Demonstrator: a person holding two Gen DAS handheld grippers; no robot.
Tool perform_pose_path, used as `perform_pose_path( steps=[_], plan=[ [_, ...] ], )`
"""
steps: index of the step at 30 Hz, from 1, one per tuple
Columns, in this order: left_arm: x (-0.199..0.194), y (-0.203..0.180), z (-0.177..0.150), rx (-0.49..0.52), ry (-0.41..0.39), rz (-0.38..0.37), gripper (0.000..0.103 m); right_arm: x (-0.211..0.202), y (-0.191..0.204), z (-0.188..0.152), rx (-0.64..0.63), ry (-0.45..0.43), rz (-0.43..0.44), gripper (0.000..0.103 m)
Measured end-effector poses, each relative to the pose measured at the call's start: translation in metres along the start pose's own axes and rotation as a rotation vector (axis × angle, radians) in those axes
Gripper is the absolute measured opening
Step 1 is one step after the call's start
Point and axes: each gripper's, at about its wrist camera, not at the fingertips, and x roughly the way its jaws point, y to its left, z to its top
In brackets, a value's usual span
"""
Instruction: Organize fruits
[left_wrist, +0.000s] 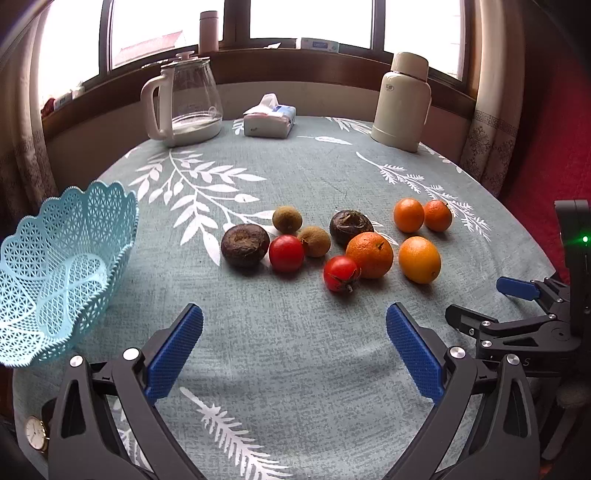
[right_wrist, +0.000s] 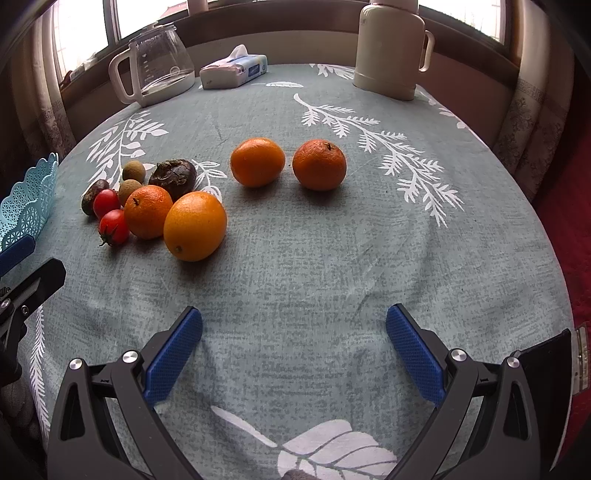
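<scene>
Fruit lies loose on the grey-green tablecloth: several oranges (left_wrist: 369, 254) (right_wrist: 194, 225), two red tomatoes (left_wrist: 286, 253), two brown longans (left_wrist: 287, 219) and two dark water chestnuts (left_wrist: 245, 245). Two of the oranges (right_wrist: 257, 161) sit apart to the right. A light blue lattice basket (left_wrist: 55, 273) stands tilted at the left edge, nothing in it. My left gripper (left_wrist: 294, 349) is open above the cloth, short of the fruit. My right gripper (right_wrist: 294, 350) is open too, holding nothing; the left wrist view shows it at the right (left_wrist: 487, 304).
At the table's far side stand a glass kettle (left_wrist: 184, 103), a tissue pack (left_wrist: 269, 120) and a cream thermos (left_wrist: 400, 103). A window sill runs behind them. A wristwatch (left_wrist: 37, 432) shows at the lower left. A red surface (right_wrist: 576, 221) lies right of the table.
</scene>
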Motion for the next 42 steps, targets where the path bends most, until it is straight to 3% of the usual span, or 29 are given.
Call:
perform_pose_path(
  steps=[5,11,18,24,28,33,35,42],
  plan=[
    [0.01,0.013,0.007,-0.038,0.028,-0.032,0.099,-0.001,0.0,0.0,-0.003,0.001,0.001,0.098],
    [0.037,0.032,0.02,-0.085,0.082,-0.036,0.078,-0.001,0.0,0.0,-0.004,0.0,0.003,0.098],
    [0.066,0.049,0.028,-0.134,0.173,-0.041,0.073,-0.001,0.0,0.0,-0.004,0.001,0.003,0.098],
    [0.077,0.061,0.04,-0.114,0.166,0.056,0.071,-0.001,0.0,0.0,-0.004,0.001,0.003,0.098],
    [0.091,0.063,0.043,-0.107,0.194,0.045,0.07,-0.001,0.0,0.0,-0.004,0.001,0.003,0.098],
    [0.093,0.053,0.048,-0.087,0.185,0.011,0.053,-0.001,0.0,0.0,-0.009,0.002,-0.001,0.098],
    [0.095,0.049,0.051,-0.084,0.182,-0.007,0.041,-0.001,0.0,0.001,-0.012,0.004,-0.002,0.098],
    [0.087,0.047,0.047,-0.116,0.148,-0.055,0.041,-0.003,-0.003,0.001,-0.001,-0.007,0.028,0.098]
  ],
)
